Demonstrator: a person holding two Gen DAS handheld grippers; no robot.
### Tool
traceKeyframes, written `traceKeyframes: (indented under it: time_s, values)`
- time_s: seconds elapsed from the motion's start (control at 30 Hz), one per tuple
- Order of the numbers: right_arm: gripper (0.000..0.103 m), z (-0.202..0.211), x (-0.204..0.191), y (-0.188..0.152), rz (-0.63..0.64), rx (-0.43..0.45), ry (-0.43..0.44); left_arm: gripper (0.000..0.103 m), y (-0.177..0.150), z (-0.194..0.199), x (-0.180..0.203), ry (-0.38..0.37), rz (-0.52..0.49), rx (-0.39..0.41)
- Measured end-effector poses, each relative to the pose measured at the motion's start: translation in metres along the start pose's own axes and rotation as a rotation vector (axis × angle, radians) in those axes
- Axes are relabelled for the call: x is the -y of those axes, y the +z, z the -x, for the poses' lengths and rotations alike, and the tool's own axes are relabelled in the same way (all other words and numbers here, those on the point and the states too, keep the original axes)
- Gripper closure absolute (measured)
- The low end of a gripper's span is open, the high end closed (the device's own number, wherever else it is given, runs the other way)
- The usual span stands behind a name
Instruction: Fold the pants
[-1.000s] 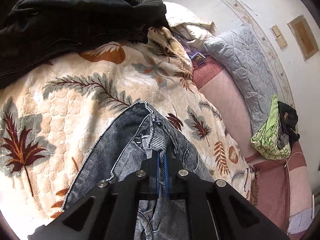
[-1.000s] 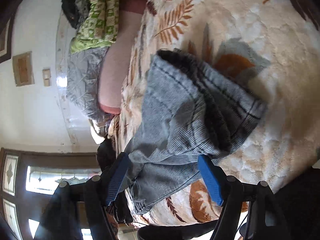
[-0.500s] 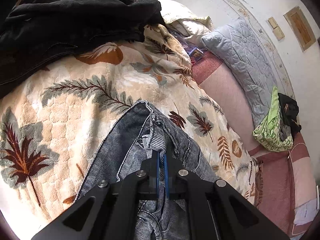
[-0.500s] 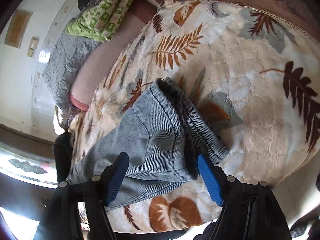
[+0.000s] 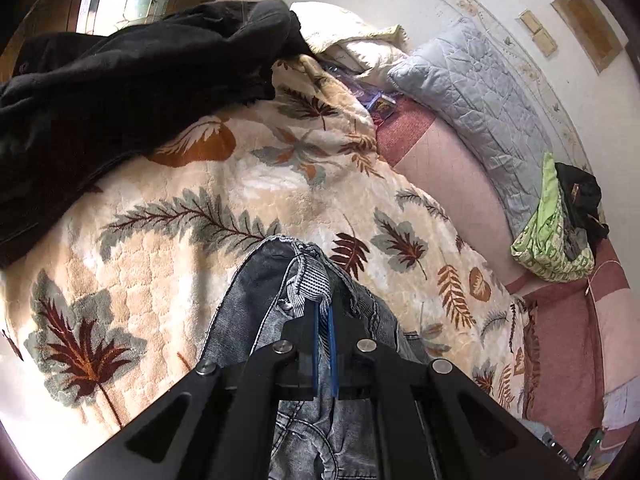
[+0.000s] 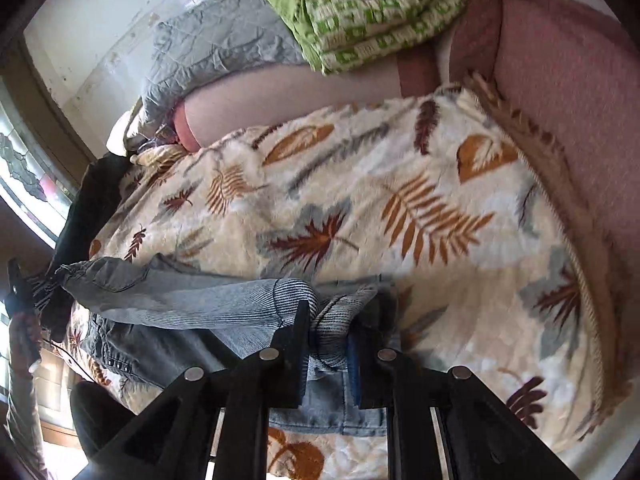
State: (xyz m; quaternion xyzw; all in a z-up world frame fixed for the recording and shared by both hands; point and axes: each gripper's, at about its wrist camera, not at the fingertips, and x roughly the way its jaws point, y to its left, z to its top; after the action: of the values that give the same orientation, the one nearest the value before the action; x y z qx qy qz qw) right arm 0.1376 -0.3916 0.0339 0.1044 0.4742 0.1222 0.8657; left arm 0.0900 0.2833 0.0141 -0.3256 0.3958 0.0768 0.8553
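The grey-blue denim pants (image 5: 256,304) lie on a cream blanket with a leaf print (image 5: 200,184). My left gripper (image 5: 323,312) is shut on a bunched edge of the pants, lifted a little off the blanket. In the right wrist view the pants (image 6: 180,296) hang stretched from the left edge toward my right gripper (image 6: 328,320). Its jaws are closing, and a wad of striped denim is pinched between the pads, held above the blanket (image 6: 400,200).
A heap of black clothing (image 5: 120,92) covers the blanket's far left. A grey quilted pillow (image 5: 480,92) and a green patterned cloth (image 5: 548,240) lie along the wall on a pink sheet (image 5: 448,168). A window (image 6: 28,184) is at the left.
My right gripper rose, rolled and closed on the denim, pulling the pants up off the blanket and stretching them. My left gripper lifted slightly, still gripping.
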Motion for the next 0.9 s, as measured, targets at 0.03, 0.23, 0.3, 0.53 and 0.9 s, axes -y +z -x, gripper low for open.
traceKeyframes:
  time_s: [0.03, 0.23, 0.3, 0.53, 0.9]
  values:
    - [0.086, 0.004, -0.001, 0.004, 0.023, 0.003, 0.021, 0.099, -0.006, 0.010, 0.001, -0.002, -0.019, 0.007]
    - [0.085, -0.051, 0.039, -0.066, -0.020, -0.150, 0.043, 0.099, -0.075, 0.016, -0.042, 0.034, -0.041, -0.134]
    - [0.082, -0.066, 0.048, -0.094, -0.056, -0.196, 0.068, 0.099, -0.094, 0.004, -0.057, 0.098, -0.068, -0.202]
    - [0.031, -0.024, 0.066, -0.074, -0.208, -0.052, 0.145, 0.088, -0.086, 0.026, -0.041, 0.119, -0.124, -0.163]
    - [0.077, -0.118, 0.085, -0.020, -0.436, -0.263, 0.289, 0.059, -0.096, 0.009, 0.040, 0.118, -0.368, -0.033]
